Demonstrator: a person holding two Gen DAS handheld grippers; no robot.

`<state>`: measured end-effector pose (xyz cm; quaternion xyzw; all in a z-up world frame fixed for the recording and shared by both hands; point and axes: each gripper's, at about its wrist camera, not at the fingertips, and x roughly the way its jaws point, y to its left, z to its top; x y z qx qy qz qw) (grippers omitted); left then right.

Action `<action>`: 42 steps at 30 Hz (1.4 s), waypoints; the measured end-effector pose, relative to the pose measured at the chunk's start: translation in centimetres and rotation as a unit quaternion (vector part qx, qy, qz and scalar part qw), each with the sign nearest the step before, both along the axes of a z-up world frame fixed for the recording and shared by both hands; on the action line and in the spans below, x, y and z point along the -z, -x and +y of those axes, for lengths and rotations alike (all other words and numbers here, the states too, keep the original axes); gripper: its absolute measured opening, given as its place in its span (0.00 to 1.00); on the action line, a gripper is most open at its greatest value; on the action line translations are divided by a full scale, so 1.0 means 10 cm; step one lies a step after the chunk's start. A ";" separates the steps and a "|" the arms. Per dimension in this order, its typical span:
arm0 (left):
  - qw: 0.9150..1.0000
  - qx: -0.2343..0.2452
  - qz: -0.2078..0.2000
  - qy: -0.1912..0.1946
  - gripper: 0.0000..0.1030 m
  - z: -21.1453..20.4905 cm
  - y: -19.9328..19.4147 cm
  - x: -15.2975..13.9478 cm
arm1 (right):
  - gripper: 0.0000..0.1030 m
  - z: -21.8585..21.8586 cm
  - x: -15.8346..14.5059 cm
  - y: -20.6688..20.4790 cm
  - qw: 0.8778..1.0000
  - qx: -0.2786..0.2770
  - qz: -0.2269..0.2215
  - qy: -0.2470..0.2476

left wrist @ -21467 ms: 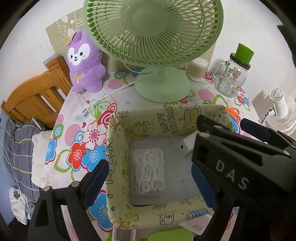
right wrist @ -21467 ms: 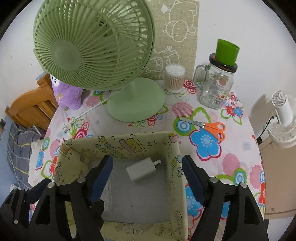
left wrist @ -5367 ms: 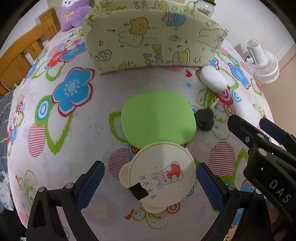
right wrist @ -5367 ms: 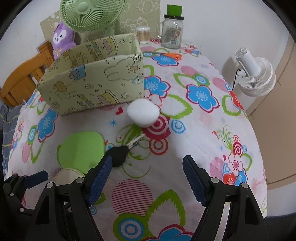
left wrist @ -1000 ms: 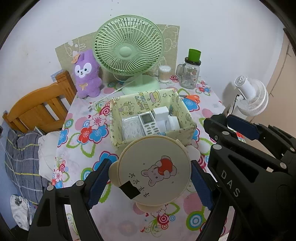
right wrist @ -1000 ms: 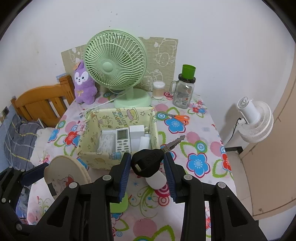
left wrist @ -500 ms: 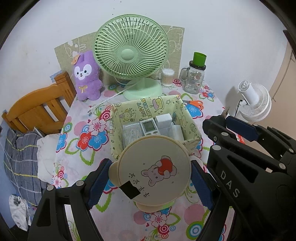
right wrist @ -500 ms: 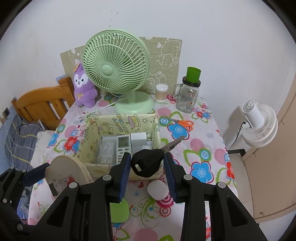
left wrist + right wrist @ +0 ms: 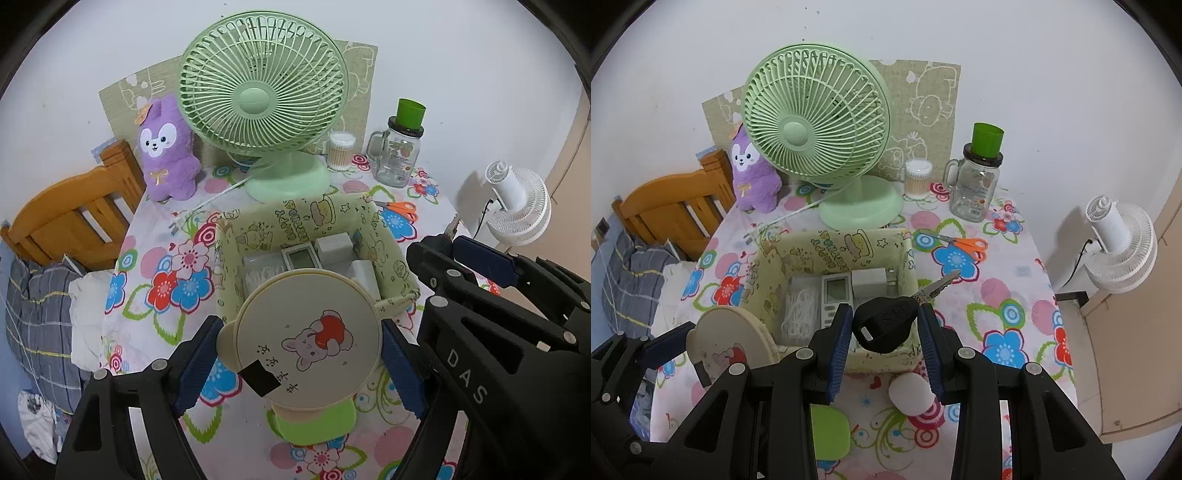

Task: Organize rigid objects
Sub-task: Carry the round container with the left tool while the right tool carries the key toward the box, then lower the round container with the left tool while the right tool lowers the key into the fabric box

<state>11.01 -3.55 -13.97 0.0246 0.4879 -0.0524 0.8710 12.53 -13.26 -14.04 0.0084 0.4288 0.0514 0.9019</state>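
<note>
My left gripper (image 9: 301, 350) is shut on a round cream case with a rabbit picture (image 9: 308, 336) and holds it above the near rim of the yellow fabric box (image 9: 306, 216). My right gripper (image 9: 884, 325) is shut on a black-headed key (image 9: 886, 321), held over the box's near right corner (image 9: 912, 258). The box holds a white cable bundle (image 9: 799, 308), a remote (image 9: 834, 295) and a white charger (image 9: 868, 282). The cream case also shows at the left of the right wrist view (image 9: 729, 341).
A green fan (image 9: 820, 147), purple plush (image 9: 751, 177), cotton-swab jar (image 9: 918, 179) and glass mug (image 9: 977, 188) stand at the back. Orange scissors (image 9: 964, 245) lie right of the box. A white oval case (image 9: 910, 395) and green pad (image 9: 829, 430) lie in front.
Both grippers have moved forward toward the box with their objects still held. The box and fan appear closer and larger in both views.
</note>
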 end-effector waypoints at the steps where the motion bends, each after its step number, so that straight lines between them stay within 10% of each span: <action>1: 1.000 0.001 0.001 0.000 0.83 -0.01 -0.02 0.00 | 0.38 -0.01 0.01 -0.03 1.000 0.001 0.001 -0.002; 42: 0.999 -0.026 0.038 0.006 0.83 0.03 -0.95 0.55 | 0.38 0.13 0.39 -0.91 0.999 -0.031 0.037 -0.008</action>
